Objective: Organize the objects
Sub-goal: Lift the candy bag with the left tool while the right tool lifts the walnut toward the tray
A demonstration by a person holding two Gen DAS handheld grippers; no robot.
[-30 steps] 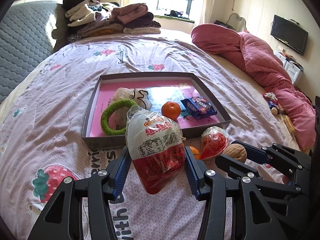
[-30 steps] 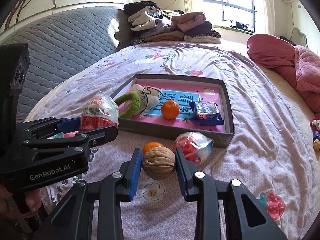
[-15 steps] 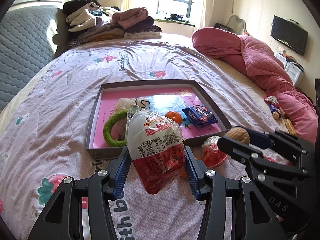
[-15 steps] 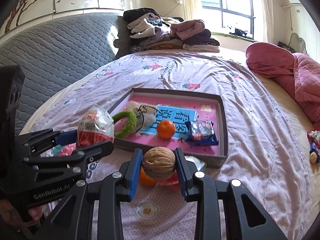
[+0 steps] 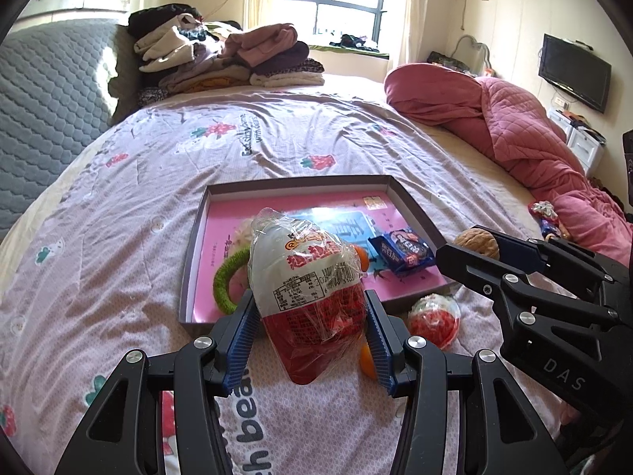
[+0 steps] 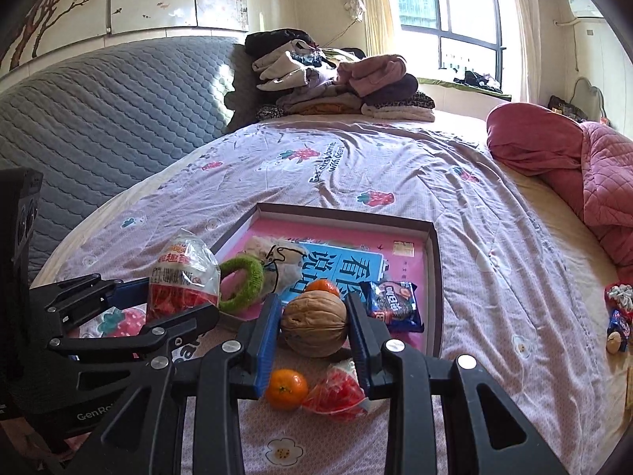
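My left gripper point(image 5: 310, 336) is shut on a red-and-white snack bag point(image 5: 308, 293), held in the air just before the near wall of the pink-lined tray point(image 5: 194, 261). My right gripper point(image 6: 314, 328) is shut on a walnut point(image 6: 314, 326), lifted over the tray's near right corner; the walnut point(image 5: 476, 241) also shows in the left wrist view. Inside the tray point(image 6: 433, 277) lie a green ring point(image 6: 243, 283), an orange point(image 6: 322, 285), a blue biscuit pack point(image 6: 393, 304) and a pale plush item point(image 6: 277, 253). On the sheet below sit a second orange point(image 6: 285, 390) and another red snack bag point(image 6: 336, 394).
Folded clothes point(image 5: 221, 59) are piled at the head of the bed beside a grey quilted headboard point(image 6: 99, 118). A pink quilt point(image 5: 534, 134) is bunched along the right side, with small toys point(image 6: 617, 316) near that edge. Bare sheet stretches beyond the tray.
Both grippers have moved toward the tray, carrying their loads. The walnut has risen off the sheet and now hangs over the tray's near edge, above the loose orange and snack bag.
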